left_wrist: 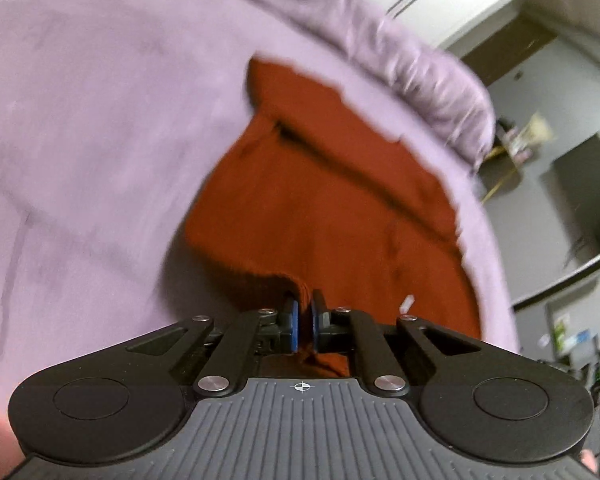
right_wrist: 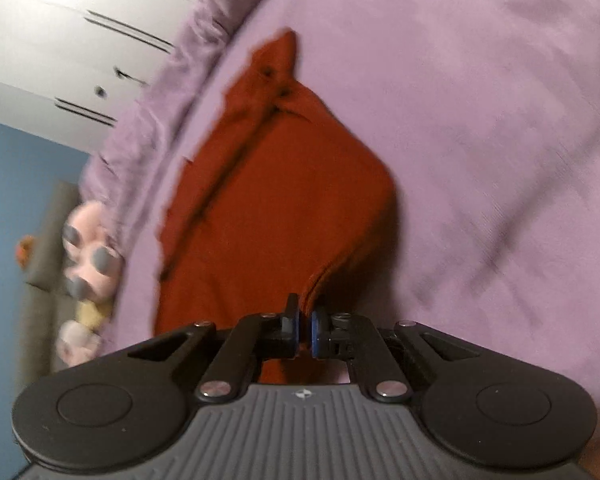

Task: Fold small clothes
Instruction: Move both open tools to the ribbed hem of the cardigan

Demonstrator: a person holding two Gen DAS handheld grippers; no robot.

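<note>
Step in hand: fold grasp. Rust-red garment (left_wrist: pixel 324 200) flat on lilac bed (left_wrist: pixel 92 128); L hand-held gripper (left_wrist: pixel 303 320) and R hand-held gripper (right_wrist: pixel 305 322) each pinched tight on near hem. Next, prob.: lift both corners level, carry toward far edge w/o slack.

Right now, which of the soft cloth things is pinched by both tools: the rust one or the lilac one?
The rust-red garment. Both the left gripper and the right gripper are shut on its edge; the lilac bedcover just lies underneath.
</note>
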